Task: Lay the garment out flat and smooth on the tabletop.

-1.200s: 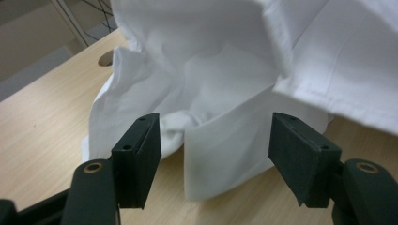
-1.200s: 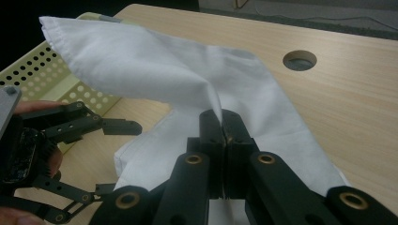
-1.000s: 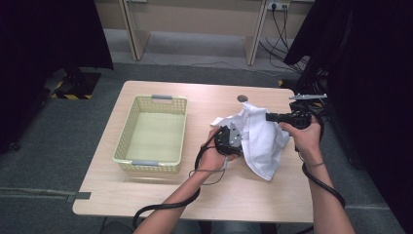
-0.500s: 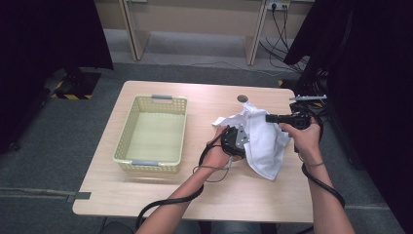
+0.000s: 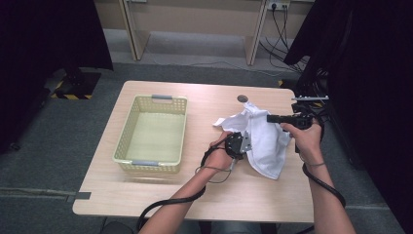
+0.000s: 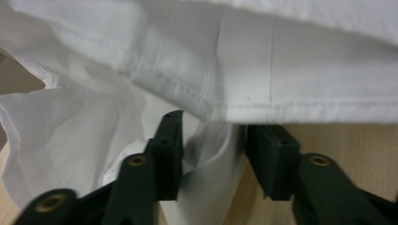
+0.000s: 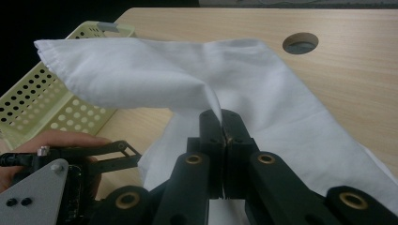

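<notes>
- Cloth [image 7: 244, 89] sat pinched between the right gripper [image 7: 221, 123] jaws, which were pressed flat together on a fold; that hold looked firm and, in my judgement, needed no change.
- Jaws of the left gripper [image 6: 213, 140] stood partly apart and had just been closing, with a bunched fold of cloth between them; the left-hand pad touched the fabric, but a gap remained at the other, so I judged nothing clamped yet.
- Just above those jaws ran a stitched hem [image 6: 178, 89]; closing on the hem rather than on the loose bunch would probably give a surer grip.
- Seen from above, the cloth [image 5: 265, 141] hung from the right gripper [image 5: 271, 118] down to the table [image 5: 272, 200], with the left gripper [image 5: 242, 145] against its near-left edge.
- Doing the step well likely meant keeping the right hand steady, finishing the left closure squarely on one layer, then drawing the two apart to spread the cloth.
- Basket [image 5: 127, 141] lay well to the left of both grippers, touching neither.
</notes>
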`<state>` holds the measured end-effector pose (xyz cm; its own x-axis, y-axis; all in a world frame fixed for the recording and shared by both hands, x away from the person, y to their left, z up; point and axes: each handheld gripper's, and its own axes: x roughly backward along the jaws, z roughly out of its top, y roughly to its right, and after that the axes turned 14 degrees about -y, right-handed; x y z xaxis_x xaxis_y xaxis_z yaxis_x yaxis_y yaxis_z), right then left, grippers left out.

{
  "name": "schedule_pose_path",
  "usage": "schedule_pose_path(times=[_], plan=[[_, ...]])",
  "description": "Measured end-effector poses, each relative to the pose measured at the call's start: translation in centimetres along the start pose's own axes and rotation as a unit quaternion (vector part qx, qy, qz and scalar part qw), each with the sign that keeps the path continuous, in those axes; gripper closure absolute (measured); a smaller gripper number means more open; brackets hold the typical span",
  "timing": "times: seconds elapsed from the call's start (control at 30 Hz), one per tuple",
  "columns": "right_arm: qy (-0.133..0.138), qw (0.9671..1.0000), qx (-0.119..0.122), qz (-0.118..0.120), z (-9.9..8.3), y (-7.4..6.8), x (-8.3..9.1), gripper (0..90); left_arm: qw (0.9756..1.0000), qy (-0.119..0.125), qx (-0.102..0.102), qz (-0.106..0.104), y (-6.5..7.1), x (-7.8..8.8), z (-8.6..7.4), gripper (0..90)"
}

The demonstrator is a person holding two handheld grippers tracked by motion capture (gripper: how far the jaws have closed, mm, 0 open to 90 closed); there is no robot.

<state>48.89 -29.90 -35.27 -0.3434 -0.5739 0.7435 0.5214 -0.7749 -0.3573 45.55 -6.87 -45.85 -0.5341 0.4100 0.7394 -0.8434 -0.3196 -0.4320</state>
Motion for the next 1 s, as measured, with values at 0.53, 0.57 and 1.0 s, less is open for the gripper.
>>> schedule_pose_path(times=[0.53,0.57,1.0], plan=[[0.052,0.9973,-0.052,-0.004,0.1,2.5,3.7,89.0,0.9996,-0.006,0.011,-0.027,0.7,0.8,-0.6,80.7],[0.054,0.9970,-0.055,-0.005,0.0,2.6,3.9,88.9,0.9995,-0.006,0.007,-0.031,0.8,1.0,-0.7,80.9],[0.058,0.9942,-0.090,-0.013,-1.0,4.6,5.3,89.0,0.9983,0.017,-0.011,-0.055,2.7,4.8,-2.4,82.0]])
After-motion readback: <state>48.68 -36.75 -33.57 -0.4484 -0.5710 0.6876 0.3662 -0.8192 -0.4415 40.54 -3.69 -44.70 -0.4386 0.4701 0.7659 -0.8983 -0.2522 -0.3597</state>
